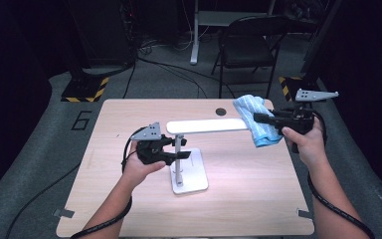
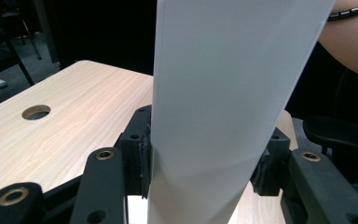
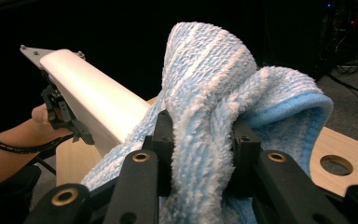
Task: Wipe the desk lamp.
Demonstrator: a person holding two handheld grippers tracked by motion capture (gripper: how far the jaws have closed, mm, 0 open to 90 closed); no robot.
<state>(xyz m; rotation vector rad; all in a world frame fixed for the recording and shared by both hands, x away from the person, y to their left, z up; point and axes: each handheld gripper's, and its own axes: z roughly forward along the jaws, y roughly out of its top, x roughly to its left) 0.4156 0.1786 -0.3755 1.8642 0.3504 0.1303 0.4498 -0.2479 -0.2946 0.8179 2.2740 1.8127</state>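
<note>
Your right gripper [image 1: 259,118] is clamped on a bunched blue-and-white cloth [image 1: 256,119], and the cloth hangs over the far right end of the white lamp head [image 1: 206,126]. In the right gripper view the jaws pinch a thick fold of that cloth [image 3: 205,121], with the rest spilling up and over the lamp head [image 3: 93,100] beside it. Gripping it in a wad like this gives you a padded face to press along the bar, which suits wiping it down.

Your left gripper [image 1: 175,157] is closed on the lamp, near where the thin pole [image 1: 178,164] rises from the flat white base [image 1: 191,177]. In the left gripper view a broad white panel [image 2: 223,107] of the lamp sits squarely between the pads [image 2: 145,158], both pressing its edges. That hold looks meant to brace the lamp: it is tall, light and top-heavy, and a sideways rub at the end of the bar would likely tip or swivel it.

The lamp stands near the middle of the wooden table [image 1: 258,199], its head running left to right. Judging from this, you are at the start of a pass, with the cloth at one end and the length of the bar ahead of it.
</note>
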